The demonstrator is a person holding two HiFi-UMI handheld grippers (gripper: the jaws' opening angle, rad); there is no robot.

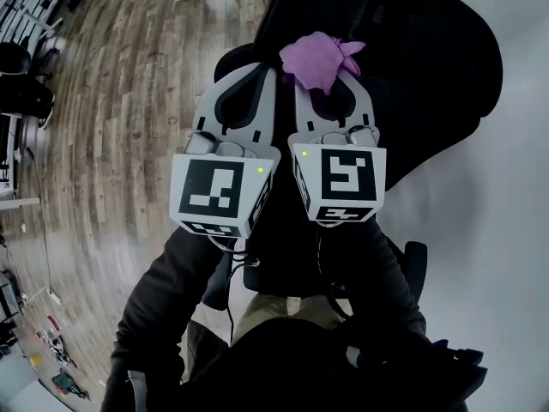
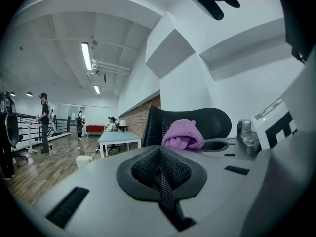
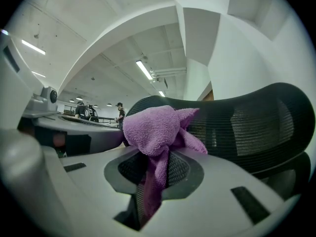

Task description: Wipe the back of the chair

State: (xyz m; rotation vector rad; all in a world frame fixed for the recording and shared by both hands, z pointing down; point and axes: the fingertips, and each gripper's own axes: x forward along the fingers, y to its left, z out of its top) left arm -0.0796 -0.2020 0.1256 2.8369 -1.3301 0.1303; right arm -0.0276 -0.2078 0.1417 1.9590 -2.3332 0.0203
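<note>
Chair back [image 1: 429, 50], black mesh, right ahead; wood floor [image 1: 129, 101] off to the left. Grippers side by side, pointing forward. Right gripper [image 1: 324, 77] clamped on the purple cloth [image 1: 319, 57], up against the mesh. Left gripper [image 1: 264, 75] jaws pressed together, nothing between them.

Brown wood floor [image 1: 111, 144] in long planks, spread out to the left of the left gripper [image 1: 264, 74]. Far out to the left on it, dark chairs [image 1: 24, 93] and small bits of clutter [image 1: 53, 350], too small to tell apart. Ahead and to the left in the left gripper view: a white table [image 2: 118, 138] on thin legs, a white bucket [image 2: 83, 160] on the planks just in front of that table, and a person [image 2: 44, 122] standing farther left beside a black rail [image 2: 24, 132]. Black chair [image 1: 429, 50] right ahead of the right gripper [image 1: 319, 80], feet hidden.
</note>
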